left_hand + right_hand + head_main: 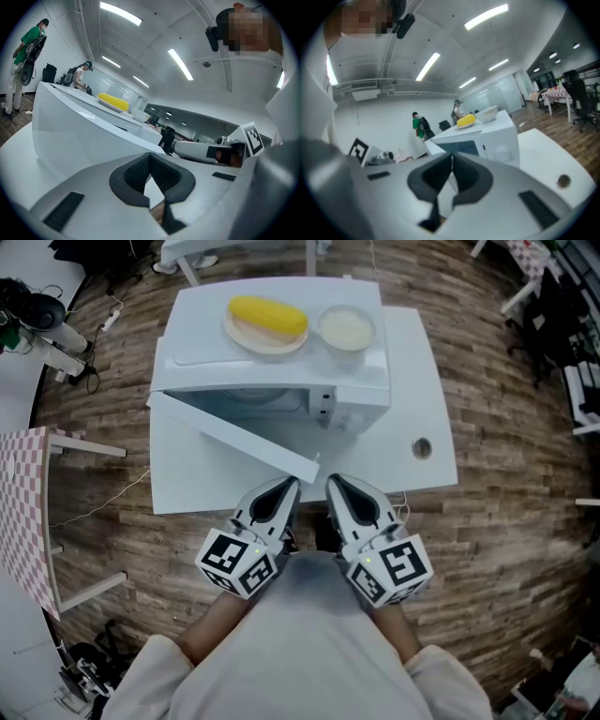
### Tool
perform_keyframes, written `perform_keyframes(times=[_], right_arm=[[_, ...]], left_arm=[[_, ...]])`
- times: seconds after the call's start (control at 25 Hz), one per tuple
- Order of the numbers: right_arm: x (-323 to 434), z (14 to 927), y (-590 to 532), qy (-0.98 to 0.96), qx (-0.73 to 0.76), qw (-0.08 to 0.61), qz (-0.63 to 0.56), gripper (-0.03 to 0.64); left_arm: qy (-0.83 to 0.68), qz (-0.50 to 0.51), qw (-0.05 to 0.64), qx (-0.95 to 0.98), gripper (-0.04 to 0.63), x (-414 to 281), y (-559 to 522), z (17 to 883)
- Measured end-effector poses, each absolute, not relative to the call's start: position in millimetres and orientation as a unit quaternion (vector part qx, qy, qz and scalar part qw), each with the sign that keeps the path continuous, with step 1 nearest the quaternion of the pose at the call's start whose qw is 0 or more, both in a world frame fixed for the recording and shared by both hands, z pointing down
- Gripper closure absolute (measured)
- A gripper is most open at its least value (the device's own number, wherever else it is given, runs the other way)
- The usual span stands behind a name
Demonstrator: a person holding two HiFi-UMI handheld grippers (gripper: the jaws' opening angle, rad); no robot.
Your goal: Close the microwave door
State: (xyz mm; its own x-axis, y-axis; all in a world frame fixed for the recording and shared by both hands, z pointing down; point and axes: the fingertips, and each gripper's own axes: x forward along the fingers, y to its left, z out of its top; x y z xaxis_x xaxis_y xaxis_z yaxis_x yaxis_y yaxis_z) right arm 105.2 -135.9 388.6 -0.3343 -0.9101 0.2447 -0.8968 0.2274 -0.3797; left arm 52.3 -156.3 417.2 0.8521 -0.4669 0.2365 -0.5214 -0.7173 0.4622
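Both forearms come in from 6 o'clock, held close together and low against my body. The marker cubes are nearest me and the jaws point toward 12.

Left gripper [286, 486]: tilted slightly toward 1 o'clock. In the left gripper view [150, 157] its jaws are pressed together with nothing between them. The tips sit just short of the free end of the microwave door [234, 439], and I cannot tell whether they touch it.

The door is open. It runs from its hinge at 10 o'clock down to its free end at about 5 o'clock, slanting across the white table [412, 362] in front of the microwave [361, 399]. It fills the left of the left gripper view as a broad white panel.

Right gripper [336, 486]: just beside the left one, tilted toward 11 o'clock. In the right gripper view [452, 157] its jaws are also closed on nothing, and the microwave front stands ahead at 12.

Count:
- Two grippers
- One microwave with one door
- On the microwave's top, left to right: one plate [246, 334] with one yellow corn cob [269, 315] on it, and one bowl [347, 327] at the plate's 3 o'clock
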Motion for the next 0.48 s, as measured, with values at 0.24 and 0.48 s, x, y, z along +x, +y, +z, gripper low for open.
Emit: perform_keyframes(times=[0.24, 0.48], right_arm=[[115.1, 388.1, -138.3, 0.781, -0.581, 0.013, -0.229, 0.594], [125.9, 388.2, -142.1, 0.778, -0.585, 0.012, -0.227, 0.594]], left_arm=[[-0.265, 0.048, 0.264, 0.926, 0.575, 61.0, -163.2, 416.9], [-0.262, 0.047, 0.262, 0.928, 0.575, 71.0, -171.3, 417.6]])
